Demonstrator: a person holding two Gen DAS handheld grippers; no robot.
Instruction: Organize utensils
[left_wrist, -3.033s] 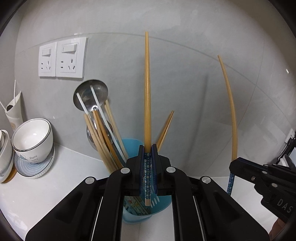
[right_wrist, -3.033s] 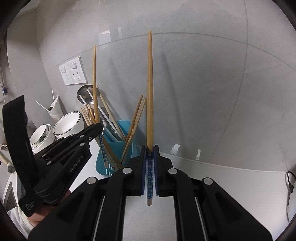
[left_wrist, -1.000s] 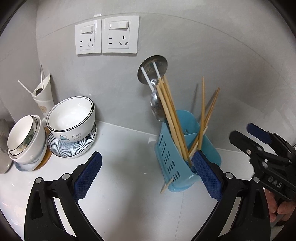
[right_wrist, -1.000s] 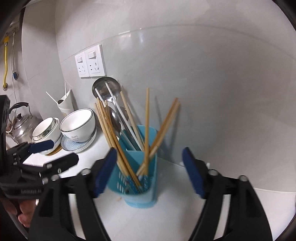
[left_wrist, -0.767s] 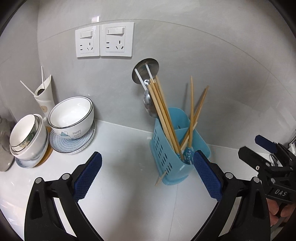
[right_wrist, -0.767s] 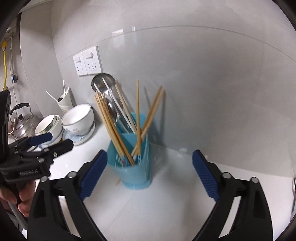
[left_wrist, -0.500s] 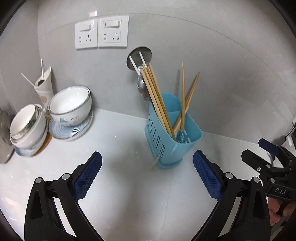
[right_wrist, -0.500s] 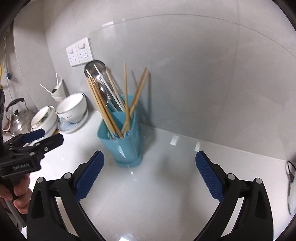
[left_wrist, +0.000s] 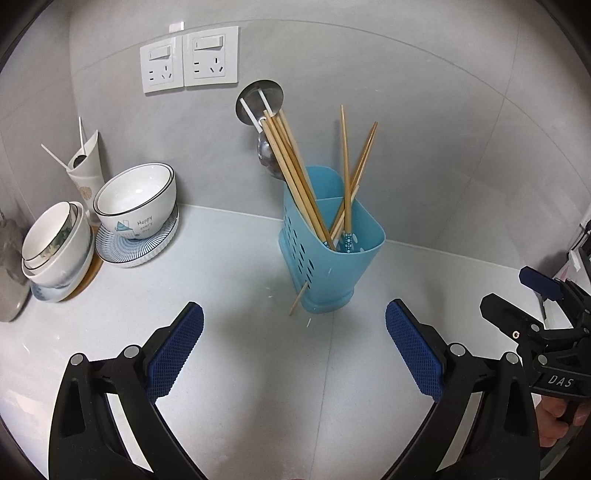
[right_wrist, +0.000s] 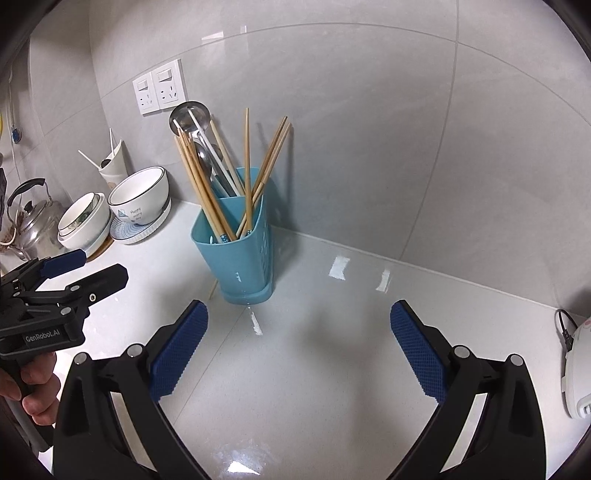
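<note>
Standing on the white countertop (left_wrist: 240, 369) close to the grey tiled wall, the blue utensil holder (left_wrist: 332, 254) carries the bamboo chopsticks (left_wrist: 295, 177), which lean out of its compartments at several angles. One bundle tilts left across the front compartment, while others stand nearly upright or lean right. One chopstick tip pokes out through a slot low on the holder's left side and touches the counter. A steel ladle (left_wrist: 260, 99) and white-handled utensils rise behind the chopsticks, in the rear compartment.

The left gripper (left_wrist: 293, 347) hovers in front of the holder with its blue pads spread wide and nothing between them. The right gripper (right_wrist: 298, 343) is likewise released, jaws fully apart and empty, well short of the holder.

Left of the holder sits a white bowl (left_wrist: 136, 199) on a blue-patterned plate (left_wrist: 129, 247), with stacked bowls (left_wrist: 55, 243) beside it and a white cup (left_wrist: 86, 170) behind. A metal kettle (right_wrist: 31, 221) stands further left. Two wall sockets (left_wrist: 190, 59) are mounted above.
</note>
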